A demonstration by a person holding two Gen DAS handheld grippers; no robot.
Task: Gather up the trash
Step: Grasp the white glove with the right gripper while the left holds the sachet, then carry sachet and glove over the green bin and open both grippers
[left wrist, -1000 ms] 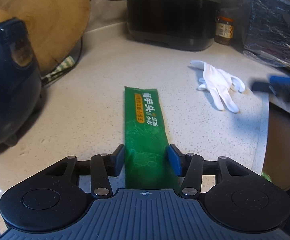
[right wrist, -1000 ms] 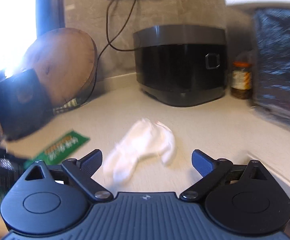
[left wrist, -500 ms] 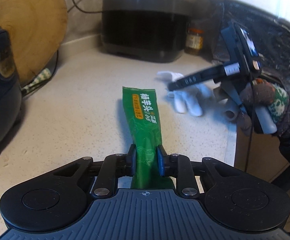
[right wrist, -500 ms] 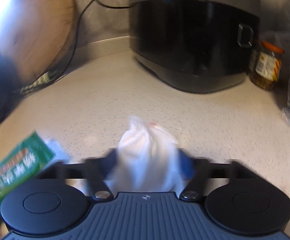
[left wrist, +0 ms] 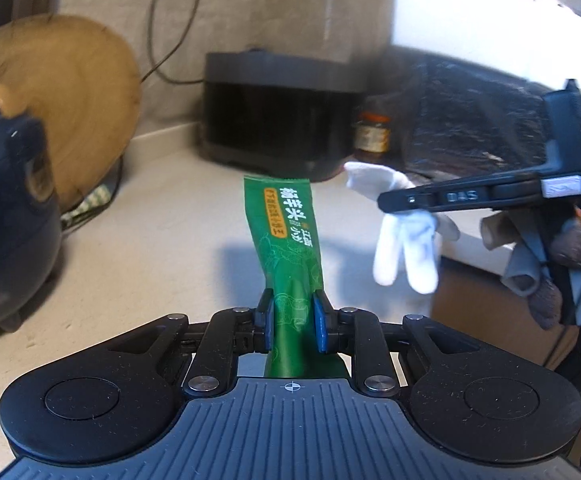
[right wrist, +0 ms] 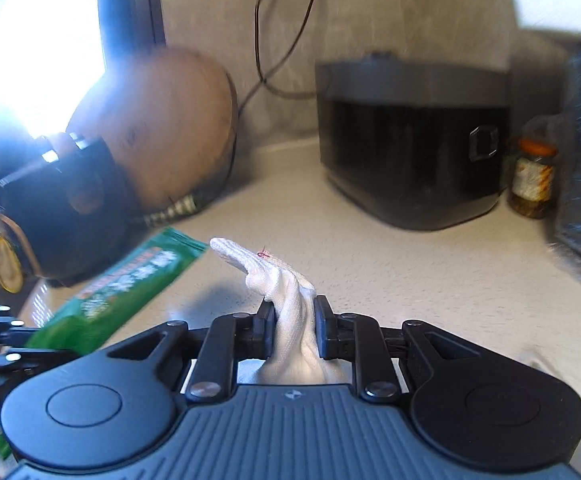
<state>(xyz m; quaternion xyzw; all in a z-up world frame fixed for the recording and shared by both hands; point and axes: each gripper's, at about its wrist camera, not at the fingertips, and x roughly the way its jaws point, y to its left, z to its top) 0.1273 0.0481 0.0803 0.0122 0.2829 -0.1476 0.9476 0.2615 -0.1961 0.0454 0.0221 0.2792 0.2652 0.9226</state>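
Nearest the left wrist camera, the left gripper (left wrist: 293,322) pinches a green snack wrapper (left wrist: 290,240), its jaws closing on the crumpled lower end while the printed upper end stands free above the bench (left wrist: 170,232). In the right wrist view the right gripper (right wrist: 293,326) likewise has its jaws closing on a bunched white glove (right wrist: 286,292), whose cuff juts out past the pads; from the left view the glove's fingers dangle below that gripper, clear of the bench.

Both pieces of trash look lifted, so the pick-up step seems finished. The next move, judged from this, calls for carrying both to a bin or bag while keeping the pinch firm, since thin film and loose cloth could slip.

Farther back, at the rear edge of the bench, stand a dark cooker (right wrist: 414,144), a small jar (right wrist: 532,180) and a round wooden board (left wrist: 58,100) leaning on the wall. No bin is in sight. The background is motion-blurred, and the dark mass at the right is hard to identify.
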